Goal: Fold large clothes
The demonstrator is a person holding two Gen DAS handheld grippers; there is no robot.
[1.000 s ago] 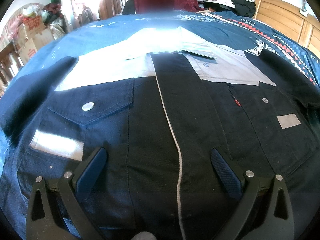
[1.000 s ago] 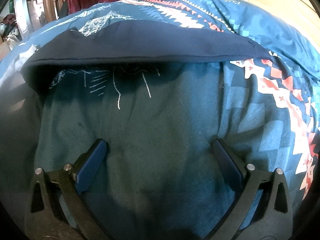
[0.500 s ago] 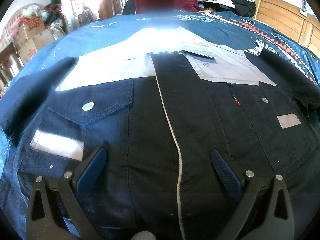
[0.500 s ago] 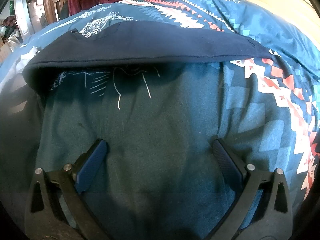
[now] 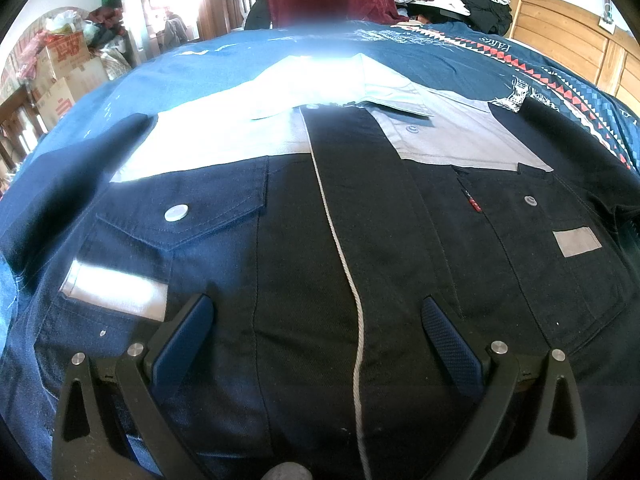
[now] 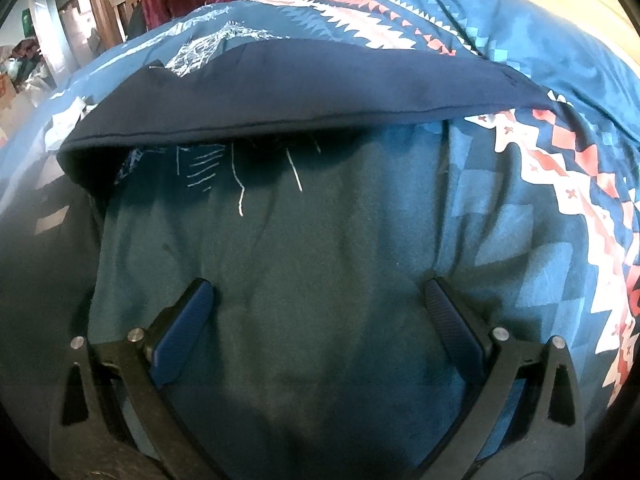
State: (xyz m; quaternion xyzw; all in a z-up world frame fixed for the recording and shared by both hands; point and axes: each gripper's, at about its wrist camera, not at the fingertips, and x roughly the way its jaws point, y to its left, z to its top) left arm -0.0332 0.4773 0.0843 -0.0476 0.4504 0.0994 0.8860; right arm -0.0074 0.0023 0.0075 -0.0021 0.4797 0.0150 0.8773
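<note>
Folding has not begun: the jacket point(image 5: 320, 240) is spread flat on the bed point(image 6: 560, 80). Both the left tongs point(image 5: 316, 332) and right tongs point(image 6: 318, 312) are held apart, empty. Next, the sleeve point(image 6: 300, 92) at 12 o'clock should be gripped and folded in.

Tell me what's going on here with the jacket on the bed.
A person is about to fold a dark jacket that is spread flat, front up and buttoned, on a patterned blue bedspread. The left tongs hover open over its lower front, gripping nothing. The right tongs are open too, over bare bedspread near the jacket's sleeve. No fold has been made yet.
</note>
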